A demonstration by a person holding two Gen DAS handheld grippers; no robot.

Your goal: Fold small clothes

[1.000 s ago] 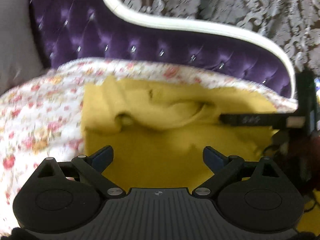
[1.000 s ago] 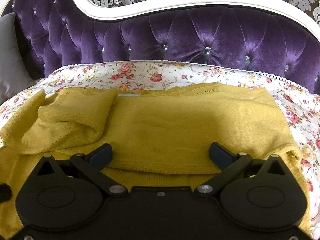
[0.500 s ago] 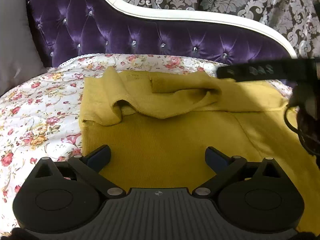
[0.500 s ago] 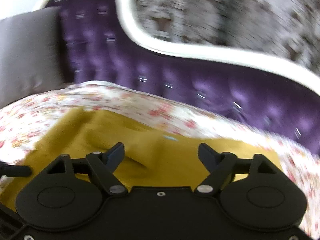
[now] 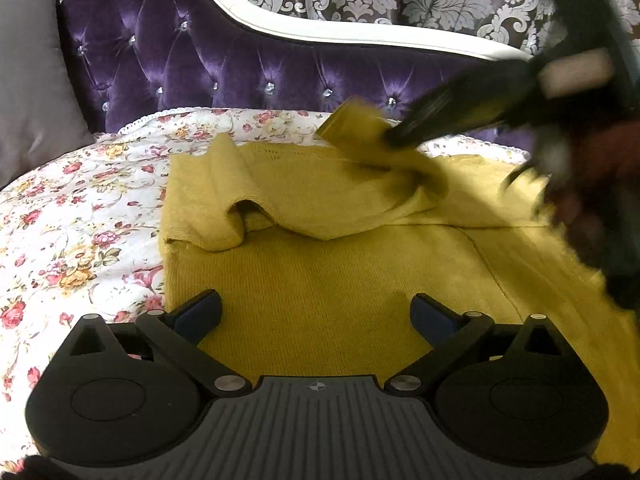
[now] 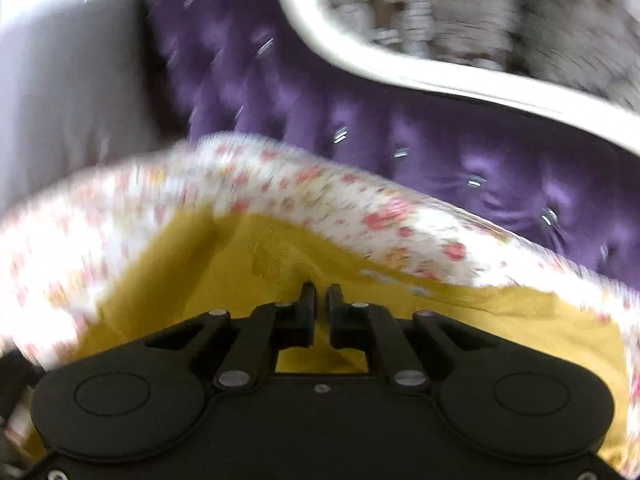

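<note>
1. My left gripper (image 5: 316, 312) hangs low over the near part of the sweater (image 5: 320, 292), its two fingers (image 5: 200, 312) spread wide with nothing between them.
2. My right gripper (image 6: 319, 304) has its fingers (image 6: 308, 312) drawn together on a pinch of the yellow knit.
3. From the left wrist view, the right gripper (image 5: 394, 136) comes in from the right as a dark blur, with a flap of the sweater lifted at its tip above the rest of the cloth.
4. The sweater lies spread on the floral sheet (image 5: 80, 216); one sleeve is folded across its far part, and a seam runs down its right side.
5. The sheet covers a seat, with a purple tufted backrest (image 5: 240, 64) behind it and a grey cushion (image 5: 32, 72) at the far left.
6. The right wrist view is smeared, so I cannot tell which part of the sweater is pinched.
</note>
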